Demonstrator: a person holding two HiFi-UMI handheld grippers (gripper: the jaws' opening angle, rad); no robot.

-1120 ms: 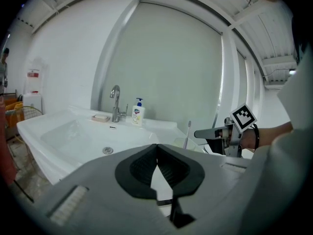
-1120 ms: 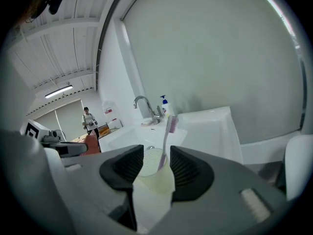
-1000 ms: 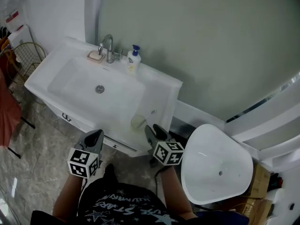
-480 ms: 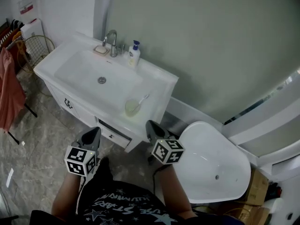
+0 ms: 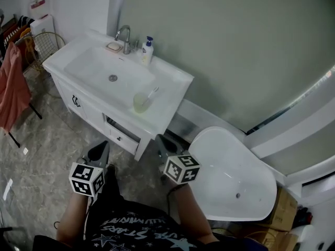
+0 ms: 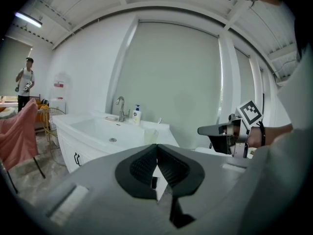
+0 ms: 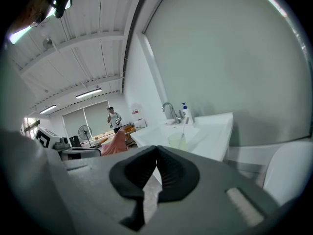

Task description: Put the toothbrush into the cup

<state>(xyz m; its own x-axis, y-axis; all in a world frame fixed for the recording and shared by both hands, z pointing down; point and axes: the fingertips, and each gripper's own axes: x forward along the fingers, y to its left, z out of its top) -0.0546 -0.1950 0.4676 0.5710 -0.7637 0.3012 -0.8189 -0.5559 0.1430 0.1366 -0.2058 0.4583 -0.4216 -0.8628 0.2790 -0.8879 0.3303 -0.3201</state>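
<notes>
At the white vanity (image 5: 175, 85), the job looks finished from where I am driving. The pale, see-through cup (image 5: 140, 103) stands upright on the counter's front right part, just beside the sink bowl. The toothbrush (image 5: 152, 92) is already in it, its upper end leaning out over the rim toward the wall.

Both of my tools hang low over the grey floor, well apart from the vanity. The left gripper (image 5: 100, 149) has its dark ribbed pads pressed together with nothing between them. The right gripper (image 5: 163, 143) is the same, pads meeting along one seam and empty. I judge that nothing is left to place, and all that could remain is to hold off.

The cup looks like thin, yellowish-green tinted plastic, light enough to tip if nudged. The toothbrush is a slim white stick. In the right gripper view it shows as a pale line rising from the cup, but its bristle end is too small for me to make out. Behind them, by the wall, stand the faucet (image 5: 124, 35) and a soap bottle (image 5: 147, 51), untouched.
</notes>
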